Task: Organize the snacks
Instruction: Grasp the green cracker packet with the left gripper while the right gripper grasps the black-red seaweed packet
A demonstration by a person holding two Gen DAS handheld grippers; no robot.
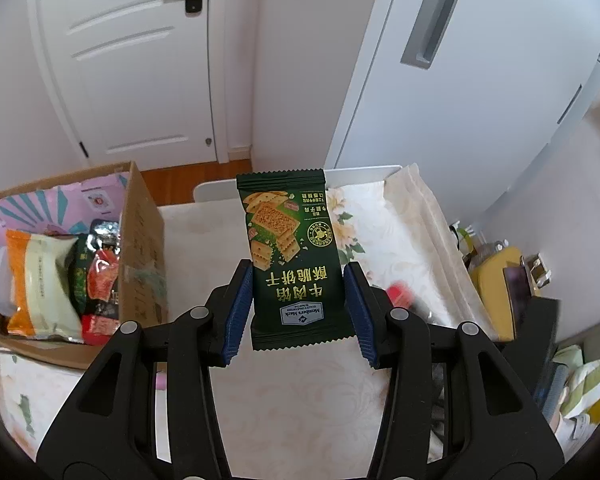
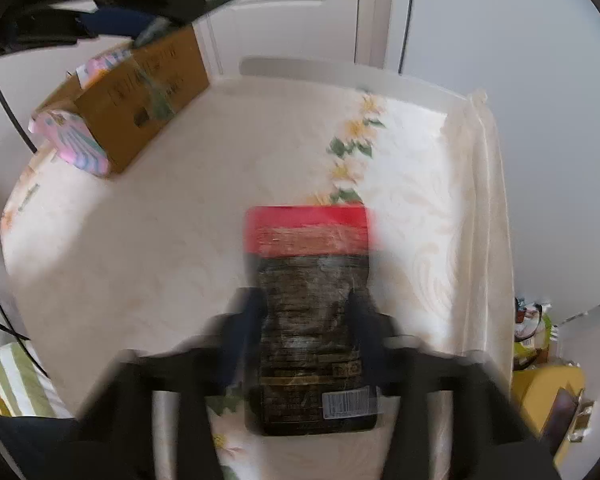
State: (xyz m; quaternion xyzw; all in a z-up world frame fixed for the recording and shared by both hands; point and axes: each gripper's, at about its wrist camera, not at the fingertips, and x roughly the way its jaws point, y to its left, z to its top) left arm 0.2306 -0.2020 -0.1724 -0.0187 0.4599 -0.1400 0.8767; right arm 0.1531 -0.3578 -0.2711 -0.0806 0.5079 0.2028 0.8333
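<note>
My left gripper (image 1: pixel 298 266) is shut on a dark green cracker packet (image 1: pixel 288 240), its blue pads pressing both long sides, and holds it upright above the table. To its left stands an open cardboard box (image 1: pixel 144 248) with several snack bags inside. In the blurred right wrist view, my right gripper (image 2: pixel 305 296) is shut on a red-and-black snack packet (image 2: pixel 308 240) that lies on the floral tablecloth (image 2: pixel 140 220). The left gripper (image 2: pixel 140 20) shows at the top left there, above the box (image 2: pixel 148 92). A red blur (image 1: pixel 398 294) of that packet shows in the left wrist view.
A pink striped pack (image 2: pixel 76 140) leans on the box's near end. A white door (image 1: pixel 132 60) and a white cabinet (image 1: pixel 440 100) stand behind the table. Yellow and dark clutter (image 1: pixel 500 280) sits off the table's right edge, with more bags (image 1: pixel 580 392) lower down.
</note>
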